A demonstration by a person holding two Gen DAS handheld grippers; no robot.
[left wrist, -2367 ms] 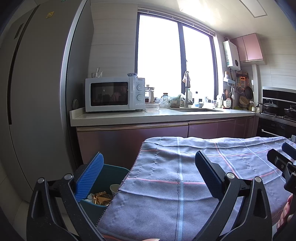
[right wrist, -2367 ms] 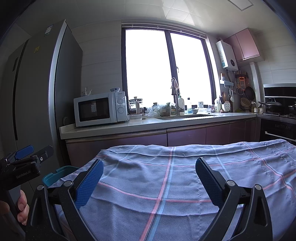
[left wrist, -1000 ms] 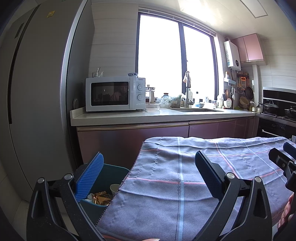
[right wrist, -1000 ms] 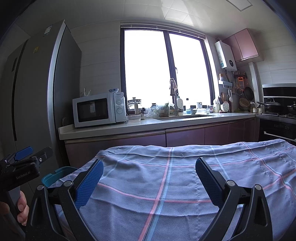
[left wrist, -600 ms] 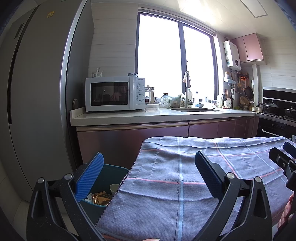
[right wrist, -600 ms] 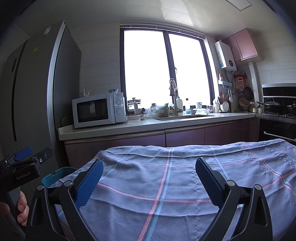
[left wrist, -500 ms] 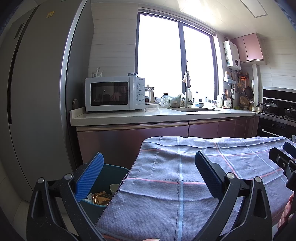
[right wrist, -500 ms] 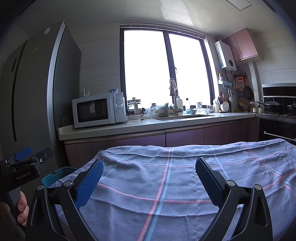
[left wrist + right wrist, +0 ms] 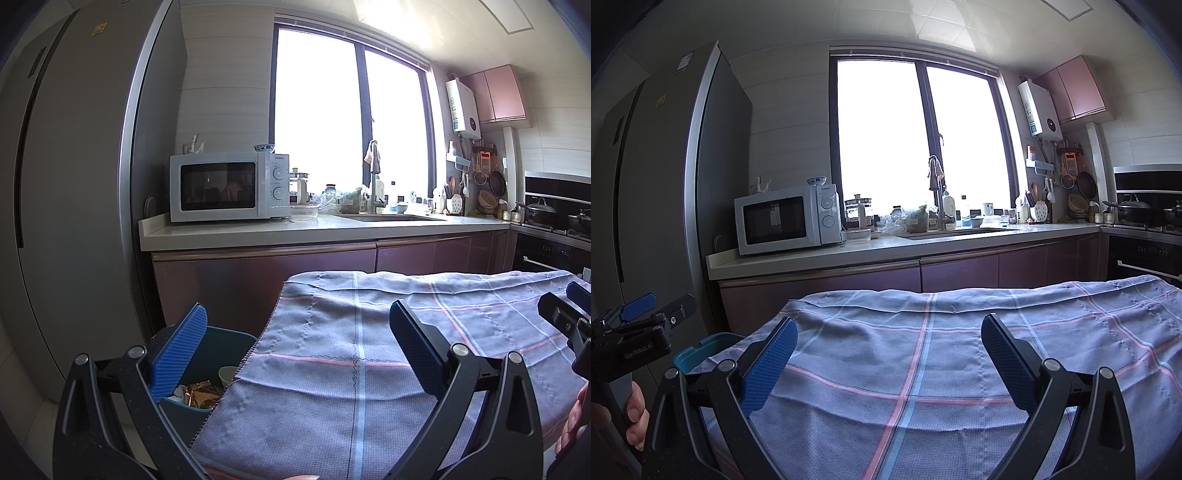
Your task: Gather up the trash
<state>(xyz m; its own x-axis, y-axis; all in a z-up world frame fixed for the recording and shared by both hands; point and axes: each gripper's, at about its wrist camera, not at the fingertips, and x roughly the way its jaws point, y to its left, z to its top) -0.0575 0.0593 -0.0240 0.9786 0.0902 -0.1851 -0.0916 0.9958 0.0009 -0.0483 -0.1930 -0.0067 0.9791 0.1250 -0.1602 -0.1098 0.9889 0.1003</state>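
Note:
A teal trash bin [image 9: 225,341] stands on the floor at the table's left edge; it holds a gold foil wrapper [image 9: 199,395] and a white cup [image 9: 227,374]. Its rim also shows in the right wrist view [image 9: 701,350]. My left gripper [image 9: 295,354] is open and empty, held above the bin's right side and the table's left edge. My right gripper [image 9: 886,365] is open and empty above the middle of the table. The table is covered by a grey-blue checked cloth [image 9: 942,362] with no trash showing on it.
A tall grey fridge [image 9: 74,184] stands at the left. A counter [image 9: 295,230] runs along the back with a white microwave [image 9: 229,192], a sink [image 9: 391,218] and kitchenware. An oven and stove [image 9: 554,236] are at the right.

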